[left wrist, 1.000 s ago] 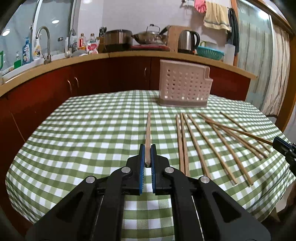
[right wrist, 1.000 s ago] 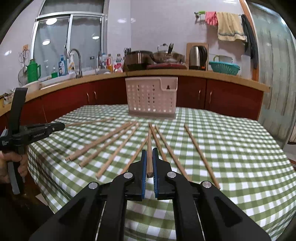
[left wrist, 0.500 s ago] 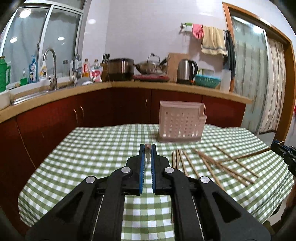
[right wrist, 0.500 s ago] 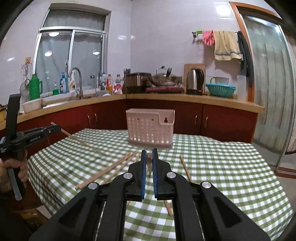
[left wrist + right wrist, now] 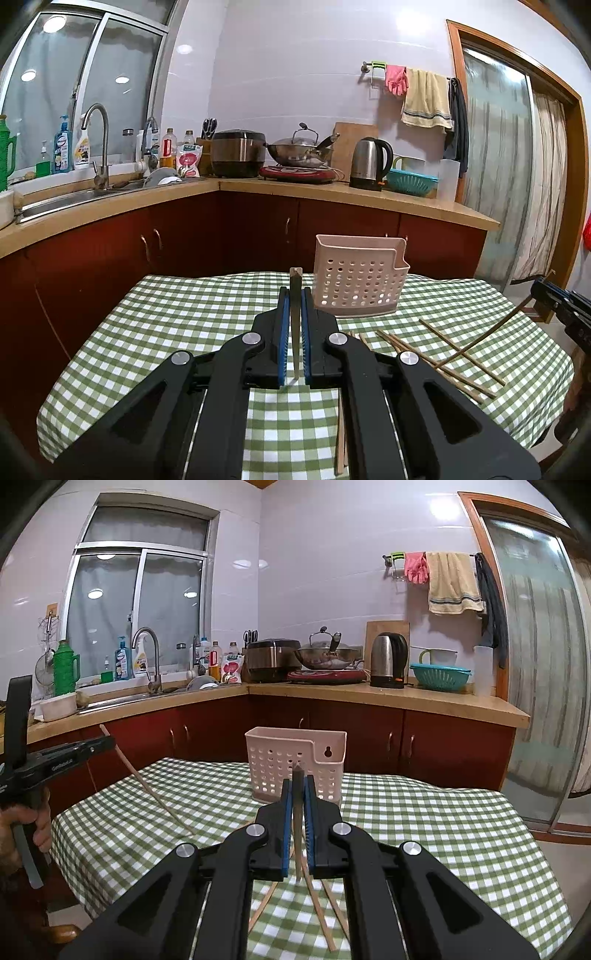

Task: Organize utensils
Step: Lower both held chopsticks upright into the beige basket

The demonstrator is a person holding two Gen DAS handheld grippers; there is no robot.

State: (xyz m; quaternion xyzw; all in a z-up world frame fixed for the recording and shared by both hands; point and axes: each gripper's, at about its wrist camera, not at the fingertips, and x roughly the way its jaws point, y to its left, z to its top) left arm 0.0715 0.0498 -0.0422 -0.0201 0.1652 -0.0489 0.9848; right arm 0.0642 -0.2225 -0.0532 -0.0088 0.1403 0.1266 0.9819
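The left gripper is clamped on a thin wooden chopstick pinched between its blue pads, the tip poking out past them. The right gripper likewise squeezes a second wooden chopstick. Both sticks are clear of the green checked tablecloth. Beyond stands the pale perforated plastic utensil basket; loose chopsticks lie near it.

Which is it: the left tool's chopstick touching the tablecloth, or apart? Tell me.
Apart. The right wrist view shows the chopstick slanting from the left tool, its tip above the tablecloth.
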